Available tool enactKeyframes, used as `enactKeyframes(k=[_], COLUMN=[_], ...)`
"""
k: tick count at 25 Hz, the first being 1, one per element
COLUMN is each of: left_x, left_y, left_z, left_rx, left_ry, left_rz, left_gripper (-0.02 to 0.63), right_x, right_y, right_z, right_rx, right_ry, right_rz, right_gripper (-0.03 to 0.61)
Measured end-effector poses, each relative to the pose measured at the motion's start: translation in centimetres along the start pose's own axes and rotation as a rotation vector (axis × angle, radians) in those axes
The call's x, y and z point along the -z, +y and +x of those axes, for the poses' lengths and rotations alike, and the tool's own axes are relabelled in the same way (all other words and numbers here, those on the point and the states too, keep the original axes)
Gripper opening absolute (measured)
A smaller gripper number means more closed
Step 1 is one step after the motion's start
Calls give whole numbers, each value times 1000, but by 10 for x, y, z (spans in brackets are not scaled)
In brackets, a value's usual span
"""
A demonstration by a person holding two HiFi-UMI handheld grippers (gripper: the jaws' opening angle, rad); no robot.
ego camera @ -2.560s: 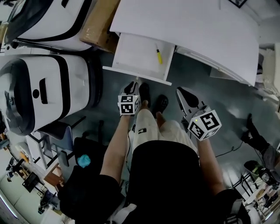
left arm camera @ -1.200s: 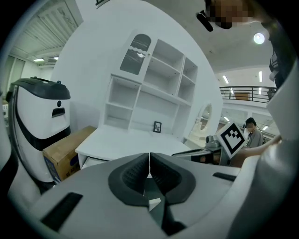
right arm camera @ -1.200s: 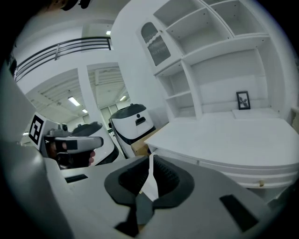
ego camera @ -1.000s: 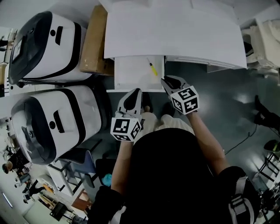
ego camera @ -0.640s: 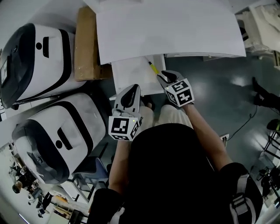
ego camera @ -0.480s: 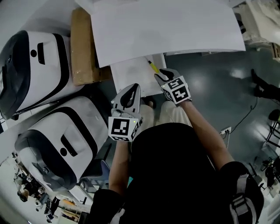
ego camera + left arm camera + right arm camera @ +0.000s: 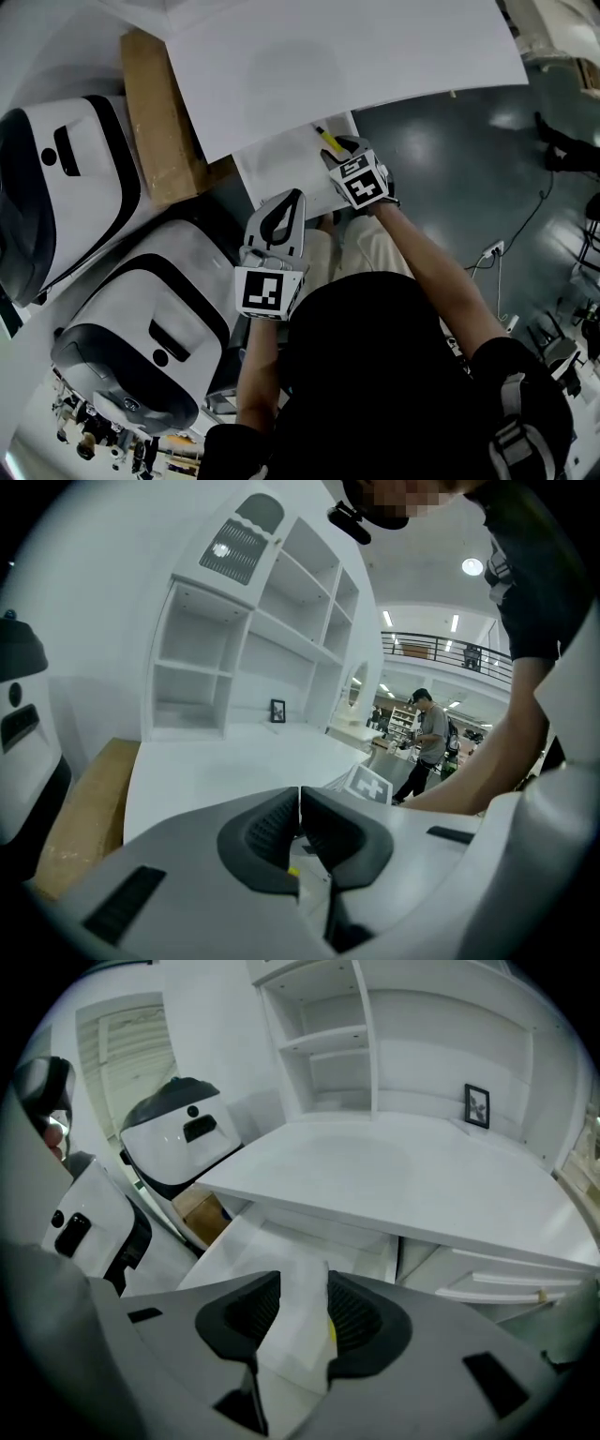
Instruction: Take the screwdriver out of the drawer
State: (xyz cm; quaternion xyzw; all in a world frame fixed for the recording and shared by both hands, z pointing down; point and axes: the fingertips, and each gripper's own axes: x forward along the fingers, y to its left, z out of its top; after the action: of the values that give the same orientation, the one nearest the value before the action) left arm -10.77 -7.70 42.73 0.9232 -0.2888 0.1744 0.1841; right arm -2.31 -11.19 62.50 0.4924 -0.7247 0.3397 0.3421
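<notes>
Left of both grippers stands a cardboard box [image 7: 155, 122], partly tucked under the white desk top [image 7: 328, 66]. The left gripper [image 7: 294, 197] has its jaws pressed together on nothing, just short of the open drawer [image 7: 279, 171], whose back half the desk top hides.

To its right, inside the drawer, lies the screwdriver [image 7: 328, 140]. Its long axis runs diagonally, the yellow handle towards the right gripper [image 7: 304, 1288] and the dark shaft pointing away under the desk edge. The handle's near end is covered by that gripper, and its own view shows only a yellow sliver against the right jaw.

A second ago the right gripper hovered at the drawer's front. Now it reaches in, and its jaws have just been opening. They are spread over the handle without pressing it.
</notes>
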Motion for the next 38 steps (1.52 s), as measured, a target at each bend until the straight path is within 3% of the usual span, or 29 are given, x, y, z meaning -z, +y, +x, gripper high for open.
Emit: enactKeyframes(k=[5,23,33,38], left_x=[-5,36,51,55], left_y=[17,42,38,38], left_z=[9,17,14,11], left_rx=[-16,-59,-63,-66], left_ry=[-45,55,72,77], left_rz=[-33,-124,-155,-166], left_gripper=[26,26,26,26], right_x=[0,43,67,71], right_y=[-7,-31,-39,-40], right_z=[40,149,173,173], right_rx=[41,119,130,134], right_ry=[32,168,221,223], right_rz=[24,42,73,45], right_gripper=[176,184,179,106])
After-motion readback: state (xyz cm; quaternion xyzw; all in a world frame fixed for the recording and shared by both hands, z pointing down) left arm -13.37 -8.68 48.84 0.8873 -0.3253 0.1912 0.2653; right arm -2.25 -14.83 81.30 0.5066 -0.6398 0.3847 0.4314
